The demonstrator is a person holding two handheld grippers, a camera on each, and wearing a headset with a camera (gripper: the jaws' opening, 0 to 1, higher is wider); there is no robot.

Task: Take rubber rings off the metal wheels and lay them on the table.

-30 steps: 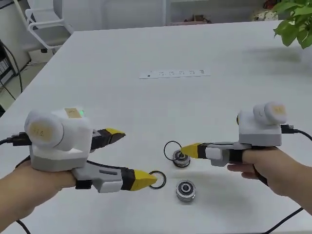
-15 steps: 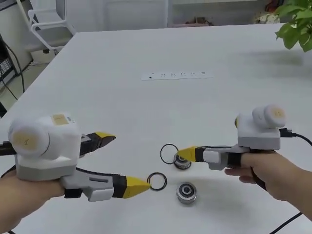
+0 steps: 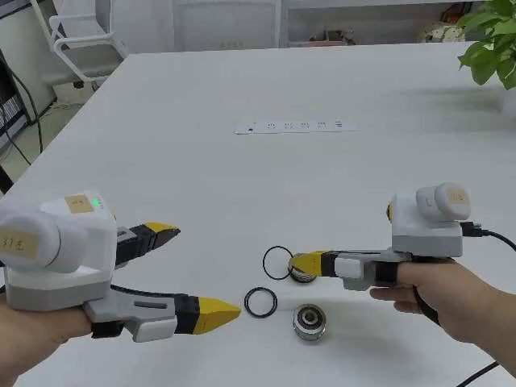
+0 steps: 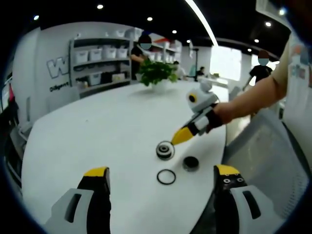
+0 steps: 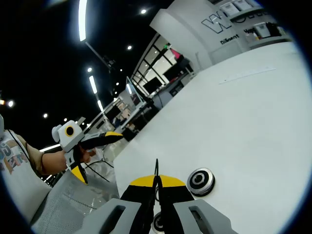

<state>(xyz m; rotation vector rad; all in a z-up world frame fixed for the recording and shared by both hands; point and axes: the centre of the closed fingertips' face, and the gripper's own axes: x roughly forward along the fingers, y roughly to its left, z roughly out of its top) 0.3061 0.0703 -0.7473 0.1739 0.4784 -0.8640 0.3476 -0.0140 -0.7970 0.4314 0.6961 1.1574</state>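
Pinching a ring (image 3: 264,263), the right tool (image 3: 297,263) is pressed together. The left tool (image 3: 208,270) hovers spread near another ring (image 3: 247,302).

Open tabletop (image 3: 242,193) runs from the wheels (image 3: 310,320) and rings (image 3: 250,313) out to the power strip (image 3: 294,126).

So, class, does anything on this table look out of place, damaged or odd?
Nothing stands out. One ring lies flat on the table, a thinner ring is pinched in the right claw beside one wheel, and the other wheel sits nearby. Nothing looks broken or spilled.
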